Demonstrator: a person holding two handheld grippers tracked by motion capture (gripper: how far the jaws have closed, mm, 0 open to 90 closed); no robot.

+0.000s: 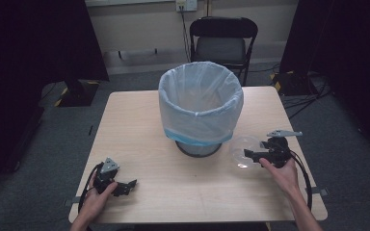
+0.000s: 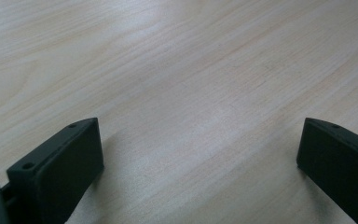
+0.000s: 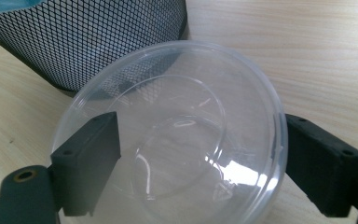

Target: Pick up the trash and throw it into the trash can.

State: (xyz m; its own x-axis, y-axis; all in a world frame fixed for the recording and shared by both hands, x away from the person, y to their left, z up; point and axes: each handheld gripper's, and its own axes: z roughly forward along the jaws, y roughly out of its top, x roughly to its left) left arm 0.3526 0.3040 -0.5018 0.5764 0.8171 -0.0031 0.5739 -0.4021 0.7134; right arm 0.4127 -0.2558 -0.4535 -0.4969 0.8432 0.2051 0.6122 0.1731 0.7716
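A clear plastic bowl [image 1: 243, 153] lies on the wooden table [image 1: 139, 125] just right of the bin's foot. My right gripper [image 1: 250, 155] is at the bowl and stands open. In the right gripper view the bowl [image 3: 177, 140] faces the camera. One jaw lies inside it and the other just outside its rim, with my right gripper [image 3: 201, 123] not closed on the wall. My left gripper [image 1: 127, 185] rests near the table's front left corner. It is open over bare wood, and nothing lies between the jaws of my left gripper [image 2: 200, 123].
A black mesh bin [image 1: 200, 103] with a pale blue liner stands mid-table, and its mesh wall [image 3: 98, 37] is close behind the bowl. A black folding chair [image 1: 223, 43] stands beyond the far edge. Cables lie on the floor at the right.
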